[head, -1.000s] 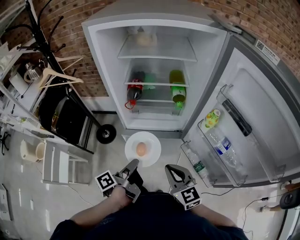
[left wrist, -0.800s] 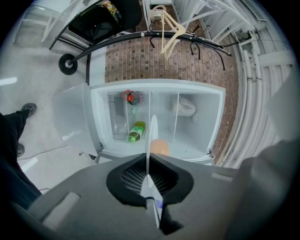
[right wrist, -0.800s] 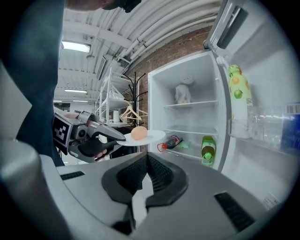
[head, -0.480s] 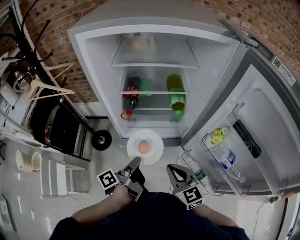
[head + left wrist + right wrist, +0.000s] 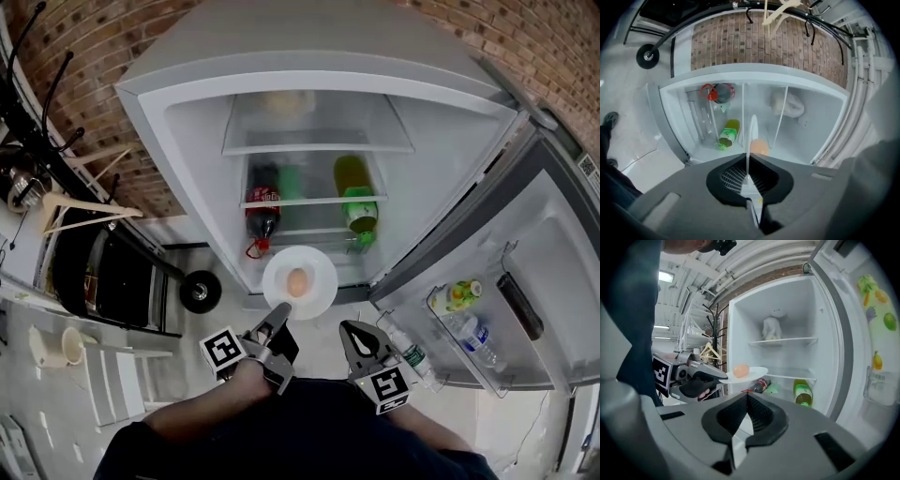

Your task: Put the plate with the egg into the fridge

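1. Two sets of jaws, one load: my left gripper has its jaws pinched almost closed on the near rim of the plate. That grip holds the plate out flat ahead of me, so the egg sits at its middle instead of rolling.
2. My right gripper hangs just beside the left with jaws together on nothing. I judge it a spare, free to steady things.
3. Plate and egg are in the air at the mouth of the open fridge, not yet on any shelf.
4. Inside, a cola bottle and a green bottle occupy the lower compartment, with a gap between them. A pale lump sits on the top shelf.
5. To my right the fridge door stands wide open and its bottles are well apart from the plate, so nothing there blocks me.
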The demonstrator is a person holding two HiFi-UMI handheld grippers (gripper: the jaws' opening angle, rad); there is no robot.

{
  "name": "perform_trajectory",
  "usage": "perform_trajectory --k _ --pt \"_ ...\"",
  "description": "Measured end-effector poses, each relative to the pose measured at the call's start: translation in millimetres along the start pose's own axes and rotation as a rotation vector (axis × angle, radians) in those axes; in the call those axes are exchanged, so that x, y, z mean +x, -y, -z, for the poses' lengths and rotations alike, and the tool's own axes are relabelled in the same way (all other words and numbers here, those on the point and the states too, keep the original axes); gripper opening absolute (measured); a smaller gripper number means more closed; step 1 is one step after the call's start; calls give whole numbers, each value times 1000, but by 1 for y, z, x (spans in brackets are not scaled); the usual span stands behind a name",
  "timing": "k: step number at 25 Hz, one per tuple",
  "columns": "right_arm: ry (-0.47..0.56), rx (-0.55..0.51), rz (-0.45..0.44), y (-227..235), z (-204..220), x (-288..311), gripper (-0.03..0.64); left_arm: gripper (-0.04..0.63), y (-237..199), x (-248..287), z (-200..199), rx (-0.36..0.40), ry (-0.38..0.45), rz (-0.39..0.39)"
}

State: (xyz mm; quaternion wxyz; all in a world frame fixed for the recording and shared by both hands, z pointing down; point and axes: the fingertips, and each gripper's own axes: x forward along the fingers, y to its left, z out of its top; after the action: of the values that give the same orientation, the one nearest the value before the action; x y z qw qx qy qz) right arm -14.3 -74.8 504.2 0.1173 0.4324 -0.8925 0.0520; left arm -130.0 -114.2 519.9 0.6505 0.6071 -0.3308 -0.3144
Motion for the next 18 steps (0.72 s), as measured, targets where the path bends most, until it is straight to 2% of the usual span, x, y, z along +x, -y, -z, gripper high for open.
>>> perform_trajectory --k 6,18 --pt "5 13 -2 4 -6 20 9 15 5 17 -17 -5 -1 -2" --pt "19 5 -64 42 -15 31 9 15 0 51 -36 17 117 -23"
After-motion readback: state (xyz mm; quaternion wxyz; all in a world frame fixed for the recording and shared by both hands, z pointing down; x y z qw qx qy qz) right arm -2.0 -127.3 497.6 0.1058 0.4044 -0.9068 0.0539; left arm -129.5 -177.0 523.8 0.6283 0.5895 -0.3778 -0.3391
